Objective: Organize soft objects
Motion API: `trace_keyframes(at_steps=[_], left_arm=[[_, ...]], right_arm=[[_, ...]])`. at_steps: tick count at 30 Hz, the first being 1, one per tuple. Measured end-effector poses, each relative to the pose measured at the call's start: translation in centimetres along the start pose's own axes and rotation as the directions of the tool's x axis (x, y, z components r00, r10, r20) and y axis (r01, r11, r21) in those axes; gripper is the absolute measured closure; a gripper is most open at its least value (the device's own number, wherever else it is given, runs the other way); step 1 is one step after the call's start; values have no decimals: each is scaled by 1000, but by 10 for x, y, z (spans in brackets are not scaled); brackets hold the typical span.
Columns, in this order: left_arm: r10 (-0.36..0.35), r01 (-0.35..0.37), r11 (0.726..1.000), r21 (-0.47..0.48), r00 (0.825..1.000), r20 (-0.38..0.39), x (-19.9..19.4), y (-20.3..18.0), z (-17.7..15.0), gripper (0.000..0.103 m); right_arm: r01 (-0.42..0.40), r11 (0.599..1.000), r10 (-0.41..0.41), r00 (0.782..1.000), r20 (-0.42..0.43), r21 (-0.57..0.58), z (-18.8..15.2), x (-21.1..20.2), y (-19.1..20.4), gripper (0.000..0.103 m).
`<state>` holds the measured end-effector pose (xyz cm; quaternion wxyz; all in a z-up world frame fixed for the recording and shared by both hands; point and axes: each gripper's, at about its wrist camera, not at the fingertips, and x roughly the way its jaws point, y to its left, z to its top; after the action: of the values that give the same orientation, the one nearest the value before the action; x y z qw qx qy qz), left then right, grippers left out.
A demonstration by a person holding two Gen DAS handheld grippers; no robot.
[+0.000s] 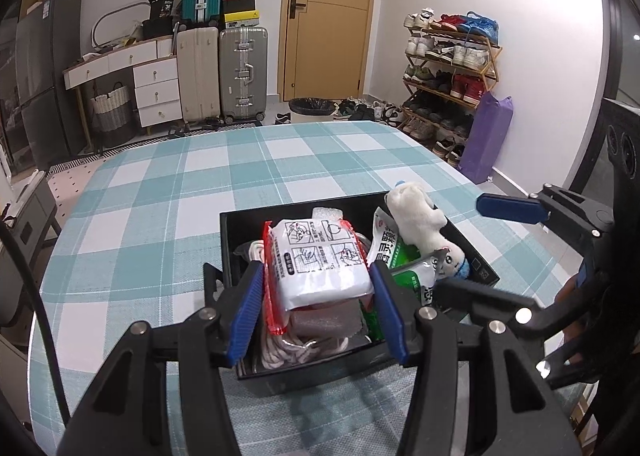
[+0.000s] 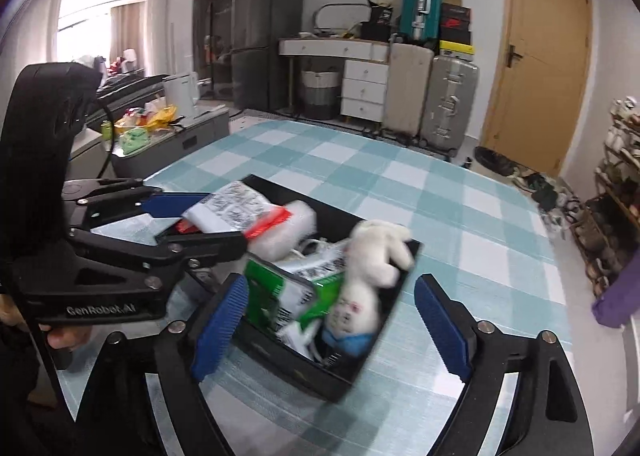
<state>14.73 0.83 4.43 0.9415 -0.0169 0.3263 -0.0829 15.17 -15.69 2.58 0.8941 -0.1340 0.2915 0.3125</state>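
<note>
Left gripper point(image 1: 316, 296) pinches white printed packet point(image 1: 324, 256) over black box point(image 1: 280, 374). Right gripper point(image 2: 332, 320), fingers spread, hovers nr plush toy point(image 2: 372, 268). Best lowered flat w/ light squeeze.

A table covered with a teal-and-white checked cloth point(image 1: 168, 192) point(image 2: 460, 216) fills the scene. Directly on it, towards the near edge, sits one open, black, rectangular box point(image 1: 228, 240) point(image 2: 332, 380). The cloth around the box appears bare on its left, right and far sides.
</note>
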Motion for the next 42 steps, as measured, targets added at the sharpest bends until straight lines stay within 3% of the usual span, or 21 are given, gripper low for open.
trace_keyframes(at_steps=[4,7,9,12,15,30,35,42], left_arm=[[9,-9,1000,2,1000,-14,5,-2,-1,34],[20,-20,1000,-9,999,-25,6,-1,-2,31],[-5,5,1000,-14,1000,-9,0,-1,-3,19],[14,-14,1000,-4,1000,19,-11,-3,-5,6],[6,-6,1000,-4,999,36,-21,-1,-8,0],[79,-69,994,-86,989,122,-50,15,-33,0],[130,-118,989,-87,981,147,-49,16,-39,0],[146,-131,987,-94,973,180,-46,15,-46,0]], right_arm=[[16,999,-16,1000,0,31,-5,-5,-9,12],[18,999,-18,1000,1,48,-8,-7,-13,11],[19,998,-19,1000,5,57,-10,-10,-15,8],[9,997,-11,1000,17,72,-15,-15,-17,2],[-7,996,5,1000,28,87,-18,-17,-18,1],[-53,995,38,983,177,83,-31,-49,5,1],[-57,995,39,976,215,78,-35,-55,7,1],[-45,996,24,966,256,76,-43,-57,7,1]])
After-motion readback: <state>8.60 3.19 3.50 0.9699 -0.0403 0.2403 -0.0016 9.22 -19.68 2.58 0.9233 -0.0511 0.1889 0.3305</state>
